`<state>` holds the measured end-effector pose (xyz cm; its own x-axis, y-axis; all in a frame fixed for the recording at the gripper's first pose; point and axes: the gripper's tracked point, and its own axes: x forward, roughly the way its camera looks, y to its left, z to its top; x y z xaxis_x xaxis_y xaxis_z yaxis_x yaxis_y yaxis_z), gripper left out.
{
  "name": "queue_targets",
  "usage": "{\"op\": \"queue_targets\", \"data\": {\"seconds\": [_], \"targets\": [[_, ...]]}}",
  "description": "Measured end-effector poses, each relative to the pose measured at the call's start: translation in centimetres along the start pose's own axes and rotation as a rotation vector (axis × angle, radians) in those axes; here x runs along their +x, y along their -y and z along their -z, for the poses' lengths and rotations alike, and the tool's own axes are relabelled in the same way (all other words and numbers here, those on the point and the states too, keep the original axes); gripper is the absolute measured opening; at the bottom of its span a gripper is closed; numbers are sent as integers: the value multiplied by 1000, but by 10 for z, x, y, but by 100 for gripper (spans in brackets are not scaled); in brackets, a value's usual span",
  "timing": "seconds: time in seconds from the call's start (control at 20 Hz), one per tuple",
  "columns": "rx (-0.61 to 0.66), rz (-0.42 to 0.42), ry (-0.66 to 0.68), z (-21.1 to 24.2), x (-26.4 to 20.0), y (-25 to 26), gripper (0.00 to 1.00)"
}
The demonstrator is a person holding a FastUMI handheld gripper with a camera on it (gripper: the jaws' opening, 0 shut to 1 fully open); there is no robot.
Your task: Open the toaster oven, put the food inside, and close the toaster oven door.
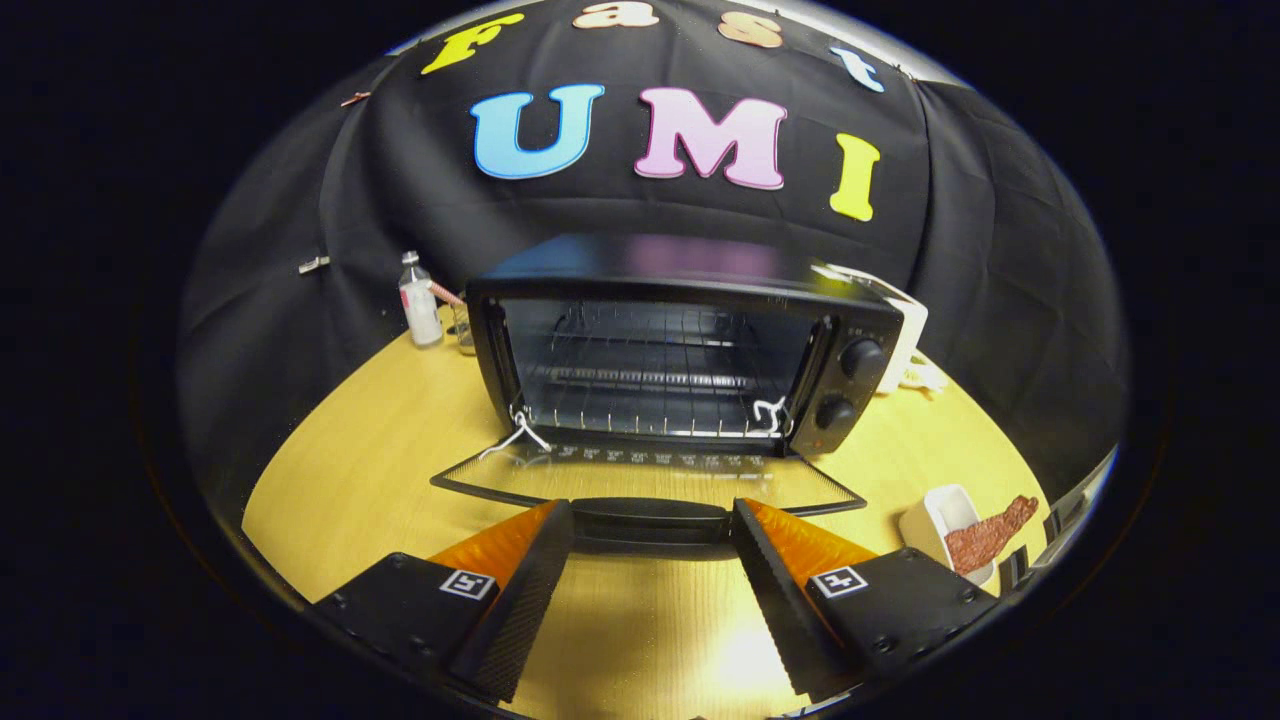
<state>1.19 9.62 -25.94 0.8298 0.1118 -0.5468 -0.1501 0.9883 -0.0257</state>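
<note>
A light wooden table [360, 480] carries a black toaster oven [690, 340], a small plastic bottle [418, 302] behind its left corner, and a white dish [948, 520] with reddish-brown food [990, 535] off to the right.

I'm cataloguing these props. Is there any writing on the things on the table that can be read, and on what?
Nothing legible.
Toaster oven: marks by the knobs, too small to read.
Bottle: label too blurred to read.
Hand-held gripper, open with the door handle between its fingertips: square coded markers, no words.
</note>
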Motion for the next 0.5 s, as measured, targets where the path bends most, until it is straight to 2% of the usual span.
{"op": "queue_targets", "data": {"seconds": [0.2, 0.5], "targets": [[-33, -7, -70, 31, 10, -5, 98], [-85, -25, -59, 35, 3, -13, 98]]}}
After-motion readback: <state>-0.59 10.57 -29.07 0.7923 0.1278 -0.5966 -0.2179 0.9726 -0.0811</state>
